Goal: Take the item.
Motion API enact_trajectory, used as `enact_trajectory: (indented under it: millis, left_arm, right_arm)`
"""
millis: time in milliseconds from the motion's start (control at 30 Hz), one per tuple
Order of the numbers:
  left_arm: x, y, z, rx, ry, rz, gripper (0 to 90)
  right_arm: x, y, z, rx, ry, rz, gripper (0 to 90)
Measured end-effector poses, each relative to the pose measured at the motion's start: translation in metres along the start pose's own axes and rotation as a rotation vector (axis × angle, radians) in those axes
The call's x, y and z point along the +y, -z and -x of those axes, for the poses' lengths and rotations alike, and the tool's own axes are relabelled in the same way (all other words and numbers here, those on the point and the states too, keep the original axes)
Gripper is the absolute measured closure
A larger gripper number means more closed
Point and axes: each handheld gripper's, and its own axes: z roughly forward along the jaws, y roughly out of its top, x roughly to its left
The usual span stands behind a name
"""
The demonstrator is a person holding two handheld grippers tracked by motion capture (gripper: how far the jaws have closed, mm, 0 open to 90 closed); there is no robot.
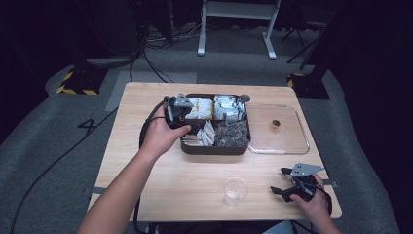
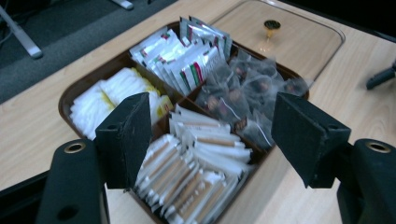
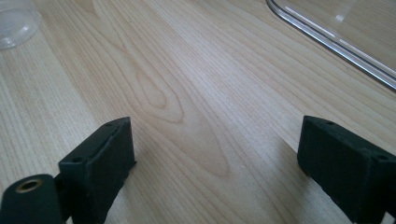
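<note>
A brown box (image 1: 214, 149) with four compartments of sachets stands mid-table. My left gripper (image 1: 182, 117) hovers open over the box's left side, held in a hand. In the left gripper view it (image 2: 212, 121) is open above the white-and-brown sachets (image 2: 196, 163), gripping nothing. Around these lie white-and-yellow sachets (image 2: 112, 98), red-and-green printed packets (image 2: 187, 60) and dark tea bags (image 2: 247, 88) in clear pouches. My right gripper (image 1: 280, 181) rests open near the table's front right corner. In its own view it (image 3: 215, 140) has only bare wood between its jaws.
A clear lid (image 1: 287, 139) with a gold knob (image 1: 275, 124) lies flat to the right of the box. A clear plastic cup (image 1: 235, 190) stands near the front edge, left of the right gripper. Cables trail off the table's left side.
</note>
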Motion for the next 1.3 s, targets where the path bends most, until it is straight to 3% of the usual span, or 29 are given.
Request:
enact_trajectory:
  millis: [67, 300, 467, 567, 767, 967, 1100, 1233, 1300]
  left_arm:
    - [0.009, -0.008, -0.002, -0.012, 0.003, 0.023, 29.5]
    - [0.022, -0.025, -0.011, -0.019, 0.002, 0.024, 29.5]
    - [0.03, -0.041, -0.022, -0.086, -0.022, 0.009, 29.6]
    - [0.033, -0.049, -0.028, -0.068, -0.028, -0.009, 29.6]
    - [0.037, -0.068, -0.036, -0.049, 0.009, -0.015, 29.6]
    - [0.034, -0.093, -0.048, 0.004, 0.053, -0.041, 30.1]
    - [0.031, -0.104, -0.051, 0.005, 0.062, -0.056, 30.2]
    - [0.024, -0.121, -0.055, 0.006, 0.118, -0.1, 30.5]
    - [0.022, -0.124, -0.055, 0.01, 0.127, -0.117, 30.5]
  right_arm:
    - [0.0, 0.0, 0.0, 0.002, 0.003, 0.0, 11.0]
    - [0.0, 0.0, 0.001, 0.003, 0.004, 0.0, 11.0]
    - [0.001, -0.001, 0.001, 0.002, 0.003, 0.0, 11.0]
    - [0.001, -0.001, 0.001, -0.002, 0.0, 0.0, 11.0]
    - [0.001, -0.001, 0.001, -0.006, -0.003, 0.0, 11.0]
    - [0.001, -0.001, 0.001, -0.005, -0.004, -0.001, 11.0]
    - [0.001, -0.001, 0.001, -0.005, -0.004, -0.001, 11.0]
    - [0.002, -0.002, 0.001, -0.005, -0.002, 0.0, 11.0]
    - [0.002, -0.002, 0.001, -0.004, -0.002, 0.0, 11.0]
